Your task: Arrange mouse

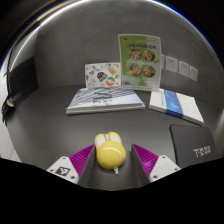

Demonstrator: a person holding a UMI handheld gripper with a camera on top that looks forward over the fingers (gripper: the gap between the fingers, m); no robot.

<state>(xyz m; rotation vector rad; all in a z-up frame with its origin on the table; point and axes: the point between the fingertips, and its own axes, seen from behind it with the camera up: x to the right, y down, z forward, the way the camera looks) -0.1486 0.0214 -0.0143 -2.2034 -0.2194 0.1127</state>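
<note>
no lettering can be read with any certainty here. the dark pad (196,148) lying on the desk (60,130) carries a small pale mark near its corner, too small to make out. the green poster (139,61) and the smaller card (102,75) propped against the wall show print and pictures, and the wall plates (178,67) beside them bear marks, all illegible.
</note>
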